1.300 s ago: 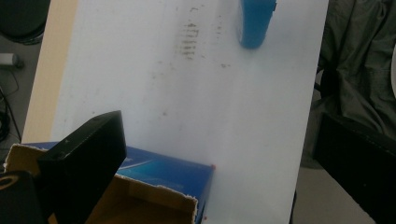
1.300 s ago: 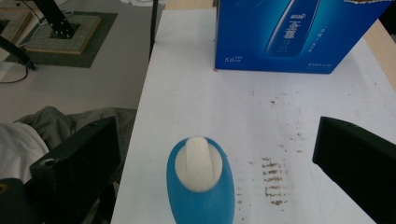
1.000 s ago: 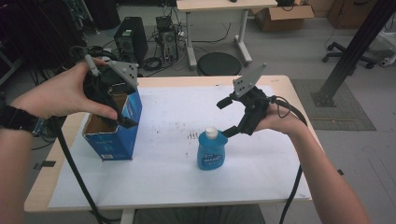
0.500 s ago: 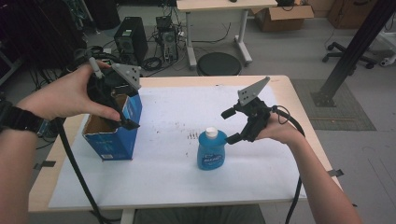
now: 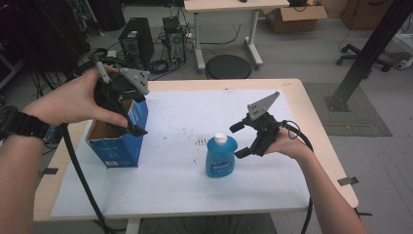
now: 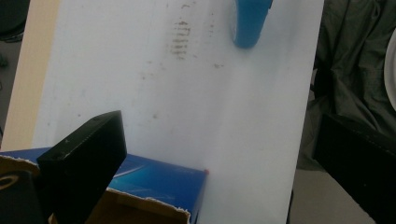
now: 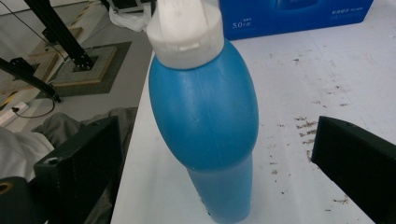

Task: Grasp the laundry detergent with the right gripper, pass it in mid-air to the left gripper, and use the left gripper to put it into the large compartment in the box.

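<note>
The blue bottle stands upright on the white sheet covering the table, right of centre. Its white cap is closed. A label is on its front in the high view; the writing there is too small to read. In the right gripper view the bottle shows its plain side, without a label.

The blue box stands at the left of the sheet, open at the top, with brown cardboard inside. In the right gripper view the box bears white print, of which "5.0" is legible; the remaining characters are too small to read.

The right gripper is held just right of the bottle, jaws spread wide, one on each side of the bottle and touching neither side. The left gripper is held over the open top of the box, jaws spread; in the left gripper view one jaw stands above the torn cardboard rim, the other off to the side.

Dark smudges mark the sheet between box and bottle. Beyond the table, the floor carries a computer tower, a round stool and a second table.
</note>
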`<state>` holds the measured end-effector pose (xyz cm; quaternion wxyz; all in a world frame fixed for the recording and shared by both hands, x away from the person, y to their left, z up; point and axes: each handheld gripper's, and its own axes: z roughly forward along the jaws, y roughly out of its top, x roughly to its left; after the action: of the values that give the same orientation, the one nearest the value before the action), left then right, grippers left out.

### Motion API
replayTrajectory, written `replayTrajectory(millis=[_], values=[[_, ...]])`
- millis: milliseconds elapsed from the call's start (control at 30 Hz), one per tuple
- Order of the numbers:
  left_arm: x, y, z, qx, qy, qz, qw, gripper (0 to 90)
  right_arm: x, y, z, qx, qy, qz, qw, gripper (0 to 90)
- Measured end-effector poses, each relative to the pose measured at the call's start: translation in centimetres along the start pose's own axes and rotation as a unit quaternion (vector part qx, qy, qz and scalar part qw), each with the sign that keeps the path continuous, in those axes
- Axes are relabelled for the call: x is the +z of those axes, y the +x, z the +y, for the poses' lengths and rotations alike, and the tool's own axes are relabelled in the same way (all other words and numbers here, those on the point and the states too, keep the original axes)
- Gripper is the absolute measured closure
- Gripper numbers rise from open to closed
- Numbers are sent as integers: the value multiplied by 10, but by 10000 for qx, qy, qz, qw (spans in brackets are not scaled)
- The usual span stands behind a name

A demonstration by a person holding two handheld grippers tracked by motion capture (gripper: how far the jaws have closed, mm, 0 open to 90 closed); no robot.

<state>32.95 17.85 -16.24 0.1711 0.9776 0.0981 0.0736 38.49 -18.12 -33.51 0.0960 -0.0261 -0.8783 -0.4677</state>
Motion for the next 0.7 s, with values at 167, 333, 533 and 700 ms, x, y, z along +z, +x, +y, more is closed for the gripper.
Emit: replayTrajectory(millis=[167, 333, 533, 700], values=[[4, 0, 0, 4, 0, -35, 10000, 38, 5, -1, -8, 53, -113, 27, 9999, 22], [5, 0, -1, -4, 8, -33, 10000, 38, 14, -2, -15, 75, -48, 19, 10000, 24], [6, 0, -1, -5, -10, -53, 10000, 38, 23, -3, -23, 111, -98, 51, 9999, 28], [9, 0, -2, -20, -9, -75, 10000, 38, 29, -3, -27, 146, -194, 64, 9997, 33]])
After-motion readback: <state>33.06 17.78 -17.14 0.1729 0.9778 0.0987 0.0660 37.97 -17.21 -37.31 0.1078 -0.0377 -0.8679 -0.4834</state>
